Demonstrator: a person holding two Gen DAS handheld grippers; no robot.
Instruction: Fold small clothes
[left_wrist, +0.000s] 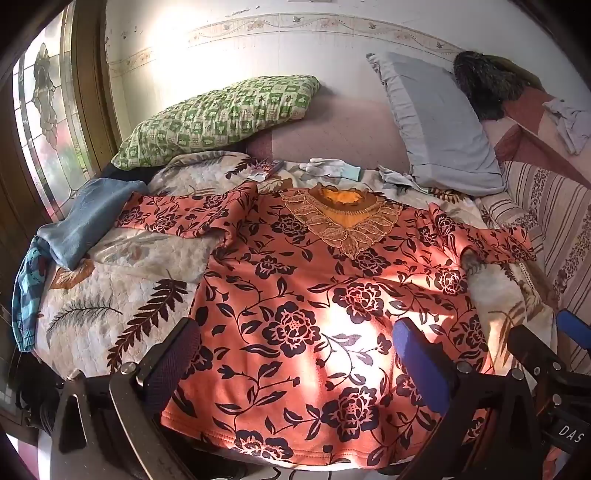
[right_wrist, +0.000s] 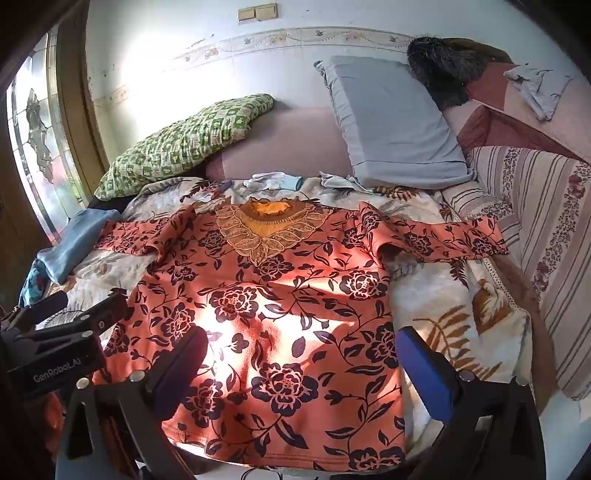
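Observation:
An orange top with dark flowers (left_wrist: 314, 306) (right_wrist: 273, 306) lies spread flat on the bed, front up, both sleeves stretched out sideways and a gold lace collar (left_wrist: 343, 218) (right_wrist: 267, 229) at the far end. Its hem is nearest me. My left gripper (left_wrist: 299, 339) hovers open above the lower part of the top, nothing between its blue pads (left_wrist: 421, 358). My right gripper (right_wrist: 306, 350) is also open above the hem area, empty. Each gripper shows at the edge of the other's view: the right gripper (left_wrist: 546, 354) and the left gripper (right_wrist: 62, 332).
A leaf-print quilt (left_wrist: 122, 295) (right_wrist: 461, 306) covers the bed. A folded blue garment (left_wrist: 85, 221) (right_wrist: 77, 236) lies by the left sleeve. A green pillow (left_wrist: 218, 114), a grey pillow (left_wrist: 432, 122), white gloves (left_wrist: 328, 166) and a striped cushion (right_wrist: 546, 236) line the back and right.

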